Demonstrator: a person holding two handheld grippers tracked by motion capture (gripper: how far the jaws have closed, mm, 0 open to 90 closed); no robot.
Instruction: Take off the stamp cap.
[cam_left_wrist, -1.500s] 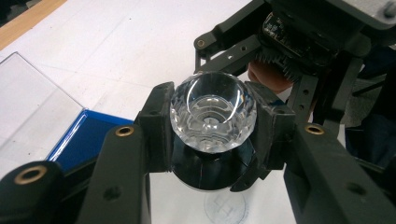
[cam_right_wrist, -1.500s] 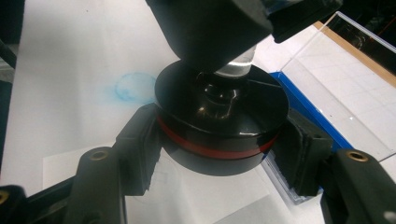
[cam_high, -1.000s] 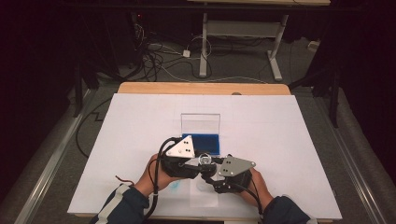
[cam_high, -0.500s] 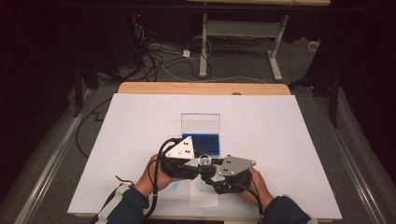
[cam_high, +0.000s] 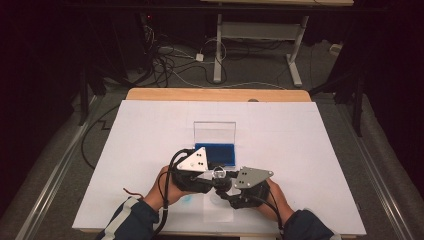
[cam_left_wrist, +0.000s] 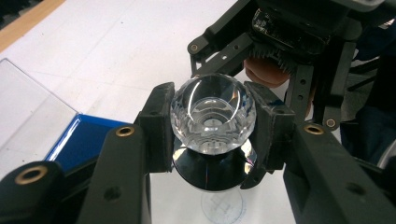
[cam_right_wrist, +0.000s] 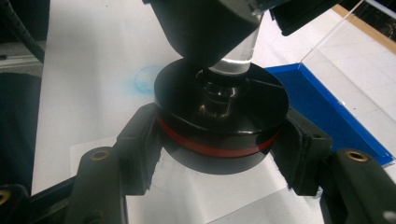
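Between the two tools, the left hand-held gripper is clamped on a faceted clear glass knob. Just below it, the right hand-held gripper clamps the round black base with a red band. The glass looks hard, slick and chip-prone; the flat-sided base seems the safer hold.

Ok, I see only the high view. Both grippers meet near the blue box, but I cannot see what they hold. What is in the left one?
Observer: The left gripper is shut on a faceted clear crystal knob.
Operator: And the right one?
Observer: The right gripper is shut on a black round base under that knob.
Operator: Any mark on the base?
Observer: Yes, a red ring runs around its side.
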